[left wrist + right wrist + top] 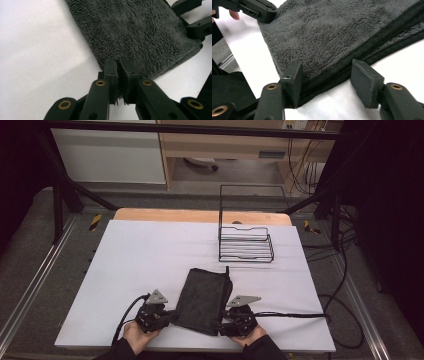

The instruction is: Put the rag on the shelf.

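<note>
A dark grey fleecy towel (205,297) lies folded on the white table sheet (150,255), near the front edge. My left gripper (172,312) is at the towel's near left corner, its jaws pinched shut on the towel's edge (119,75). My right gripper (222,316) is at the near right corner, jaws wide open and straddling the thick folded hem (329,75). In the right gripper view the left gripper (259,10) shows at the towel's far corner. In the left gripper view the right gripper's fingers (197,26) show at the upper right.
A black wire rack (246,242) stands at the back right of the sheet. Cables (300,315) trail from both grippers across the table's front. A metal frame surrounds the table, with a wooden desk behind it.
</note>
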Demonstrator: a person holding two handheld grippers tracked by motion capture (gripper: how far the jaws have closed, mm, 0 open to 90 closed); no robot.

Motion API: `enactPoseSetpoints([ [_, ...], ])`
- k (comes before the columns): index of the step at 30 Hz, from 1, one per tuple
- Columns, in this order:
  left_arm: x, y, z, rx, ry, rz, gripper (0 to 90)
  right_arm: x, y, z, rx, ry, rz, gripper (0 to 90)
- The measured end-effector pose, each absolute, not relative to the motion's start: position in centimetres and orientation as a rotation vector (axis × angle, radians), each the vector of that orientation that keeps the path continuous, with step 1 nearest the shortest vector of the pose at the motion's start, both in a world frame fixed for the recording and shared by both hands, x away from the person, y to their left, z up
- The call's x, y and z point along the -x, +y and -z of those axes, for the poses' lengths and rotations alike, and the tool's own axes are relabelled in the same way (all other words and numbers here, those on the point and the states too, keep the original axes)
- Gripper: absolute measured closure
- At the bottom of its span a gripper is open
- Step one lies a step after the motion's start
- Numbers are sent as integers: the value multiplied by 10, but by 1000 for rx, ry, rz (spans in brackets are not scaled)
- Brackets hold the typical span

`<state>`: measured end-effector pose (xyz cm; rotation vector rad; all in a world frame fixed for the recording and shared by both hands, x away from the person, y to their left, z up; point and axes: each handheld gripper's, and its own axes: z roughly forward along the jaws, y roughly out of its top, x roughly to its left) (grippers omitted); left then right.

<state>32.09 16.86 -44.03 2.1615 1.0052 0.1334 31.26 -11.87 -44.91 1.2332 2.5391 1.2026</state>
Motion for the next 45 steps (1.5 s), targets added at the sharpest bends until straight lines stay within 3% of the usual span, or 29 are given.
enactPoseSetpoints([
  [4,-318,168,440,-2155,1010,-146,846,-310,-116,450,-1292,2519,-1200,558],
  [7,-317,168,440,-2147,1019,-142,848,-311,-116,450,-1330,2544,-1212,745],
  [9,-317,169,439,-2146,1021,-137,848,-313,-116,449,-1338,2555,-1217,794],
  [16,-306,160,439,-2068,1013,-2,848,-320,-143,431,-1299,2580,-1247,823],
  [23,-292,141,441,-2096,963,-48,838,-318,-156,434,-1278,2631,-1158,809],
  [25,-296,147,439,-2090,946,-26,807,-317,-154,437,-1275,2633,-1151,768],
  [27,-301,154,433,-2080,929,-65,746,-319,-157,436,-1275,2622,-1188,650],
  [32,-328,172,415,-2023,975,-168,456,-331,-167,429,-1257,2542,-1337,372],
  [37,-366,171,413,-2032,1041,-224,301,-353,-169,423,-1252,2455,-1371,141],
  [41,-391,163,417,-2034,1092,-252,290,-372,-170,423,-1259,2415,-1332,77],
  [45,-409,153,425,-2023,1126,-239,365,-387,-168,427,-1252,2411,-1318,73],
])
